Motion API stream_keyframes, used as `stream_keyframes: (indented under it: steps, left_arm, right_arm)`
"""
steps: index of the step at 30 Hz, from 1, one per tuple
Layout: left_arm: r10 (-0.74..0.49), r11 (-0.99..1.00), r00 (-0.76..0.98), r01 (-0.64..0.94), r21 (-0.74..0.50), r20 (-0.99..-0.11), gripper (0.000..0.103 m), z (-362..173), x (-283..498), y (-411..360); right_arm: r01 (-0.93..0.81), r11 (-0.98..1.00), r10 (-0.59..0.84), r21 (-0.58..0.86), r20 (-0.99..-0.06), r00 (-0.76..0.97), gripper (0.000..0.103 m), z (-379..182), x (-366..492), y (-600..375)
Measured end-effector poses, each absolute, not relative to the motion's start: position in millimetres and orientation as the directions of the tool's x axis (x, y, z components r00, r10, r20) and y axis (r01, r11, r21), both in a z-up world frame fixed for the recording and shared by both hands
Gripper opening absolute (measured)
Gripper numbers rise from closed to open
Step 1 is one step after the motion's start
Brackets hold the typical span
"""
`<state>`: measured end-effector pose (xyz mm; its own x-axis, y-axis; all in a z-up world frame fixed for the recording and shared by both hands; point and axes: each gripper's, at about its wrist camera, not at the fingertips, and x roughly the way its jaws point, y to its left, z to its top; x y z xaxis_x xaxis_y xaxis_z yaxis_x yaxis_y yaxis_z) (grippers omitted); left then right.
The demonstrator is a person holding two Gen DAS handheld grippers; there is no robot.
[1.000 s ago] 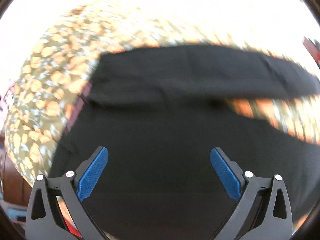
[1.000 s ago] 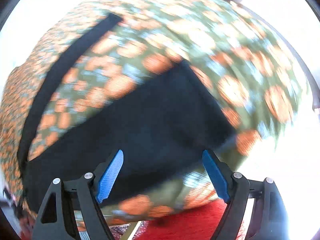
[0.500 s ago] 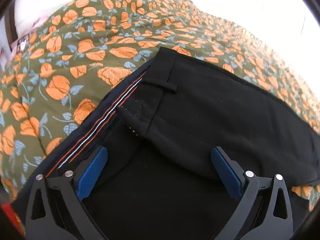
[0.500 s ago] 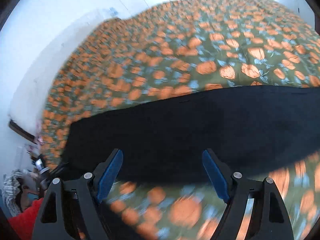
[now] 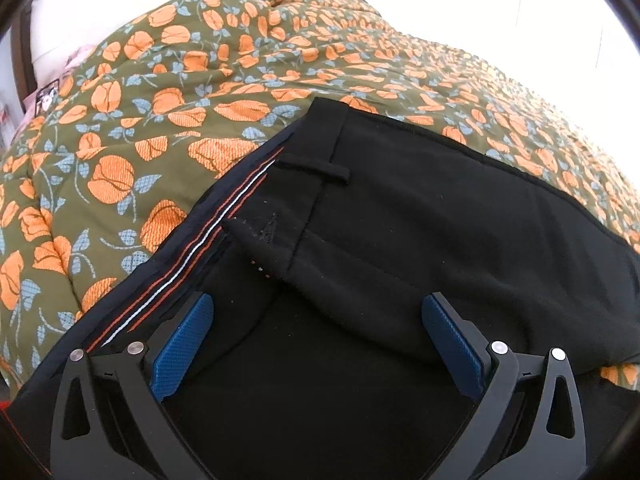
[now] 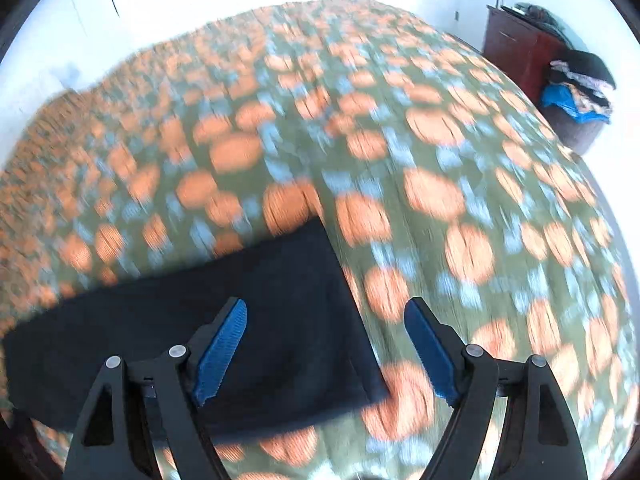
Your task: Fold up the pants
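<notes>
Black pants [image 5: 420, 232] lie flat on a floral bedspread [image 5: 160, 120]. In the left wrist view I see the waistband end with a belt loop and a striped inner lining [image 5: 208, 232]. My left gripper [image 5: 318, 344] is open and hovers just over the waist area. In the right wrist view, which is blurred, the leg end of the pants [image 6: 240, 320] lies on the bedspread [image 6: 440, 160]. My right gripper [image 6: 326, 350] is open over the hem corner, holding nothing.
A dark wooden cabinet [image 6: 516, 48] and a pile of clothes on a dark stool [image 6: 580, 92] stand at the far right beyond the bed. White walls surround the bed.
The left gripper's view has steadied over the waistband and barely moved in the last half second. The right gripper has swung along the leg to its hem end.
</notes>
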<state>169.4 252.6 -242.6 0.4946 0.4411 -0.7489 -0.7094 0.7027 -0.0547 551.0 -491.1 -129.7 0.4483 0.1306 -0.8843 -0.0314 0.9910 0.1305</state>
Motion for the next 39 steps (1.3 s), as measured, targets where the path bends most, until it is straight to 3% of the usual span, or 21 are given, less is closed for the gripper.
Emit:
stream_keyframes:
  steps: [3,4,5,7,12,18,21,24,27,29,31,35,37,39]
  left_arm:
    - [0.446,0.703,0.49,-0.71,-0.046,-0.749,0.102,-243.0,170.1,252.4]
    - [0.446,0.703,0.491,-0.71,-0.047,-0.749,0.102,-243.1,169.9,252.2]
    - [0.445,0.703,0.491,-0.71,-0.047,-0.749,0.102,-243.1,169.9,252.3]
    - [0.445,0.703,0.491,-0.71,-0.047,-0.749,0.102,-243.2,170.1,252.3]
    - [0.447,0.703,0.489,-0.71,-0.044,-0.749,0.102,-243.7,170.2,252.5]
    - [0.453,0.703,0.478,-0.71,-0.028,-0.753,0.102,-243.8,171.1,252.7]
    - [0.458,0.705,0.462,-0.709,-0.006,-0.759,0.102,-242.9,173.6,252.2]
    - [0.463,0.7,0.432,-0.714,0.019,-0.774,0.103,-239.3,176.4,252.6]
    - [0.453,0.694,0.388,-0.719,0.044,-0.803,0.102,-230.2,177.8,252.5]
    - [0.429,0.696,0.375,-0.717,0.037,-0.822,0.102,-222.2,172.4,248.7]
    - [0.378,0.723,0.389,-0.691,0.006,-0.84,0.102,-214.1,162.8,238.2]
    - [0.281,0.813,0.449,-0.581,-0.038,-0.849,0.102,-200.0,134.4,193.2]
    - [0.248,0.843,0.502,-0.533,-0.07,-0.828,0.102,-194.9,116.7,165.6]
    - [0.206,0.874,0.537,-0.476,-0.093,-0.818,0.102,-195.4,108.8,142.5]
  right_arm:
    - [-0.018,0.994,0.106,0.108,-0.904,0.415,0.072,-144.9,568.7,-478.3]
    - [-0.008,0.996,0.089,0.093,-0.919,0.383,0.057,-154.5,571.9,-476.8]
    - [-0.001,0.997,0.074,0.079,-0.928,0.365,0.034,-158.7,569.0,-482.0]
    - [0.007,1.0,0.005,0.008,-0.917,0.399,0.006,-151.9,558.2,-485.7]
    - [-0.112,0.992,0.117,0.061,-0.794,0.596,0.006,-79.8,482.3,-478.6]
    - [-0.21,0.975,0.201,0.071,-0.683,0.702,0.006,-9.8,310.3,-478.2]
    - [-0.112,0.986,0.168,0.125,-0.725,0.668,0.004,-33.1,226.5,-498.7]
    - [0.06,0.993,0.048,0.098,-0.83,0.556,0.005,-75.8,170.6,-521.3]
    - [0.23,0.963,0.008,0.143,-0.865,0.502,0.021,-88.9,134.8,-546.1]
    - [0.247,0.959,-0.023,0.138,-0.833,0.553,0.05,-72.4,116.1,-545.6]
    - [0.22,0.964,-0.01,0.152,-0.802,0.598,0.063,-57.5,103.9,-532.0]
    - [0.103,0.934,0.217,0.341,-0.773,0.596,0.064,-57.6,101.2,-486.0]
    - [0.038,0.838,0.436,0.544,-0.712,0.551,0.067,-76.7,107.4,-452.8]
    - [0.044,0.738,0.565,0.674,-0.652,0.506,0.068,-98.9,116.2,-429.8]
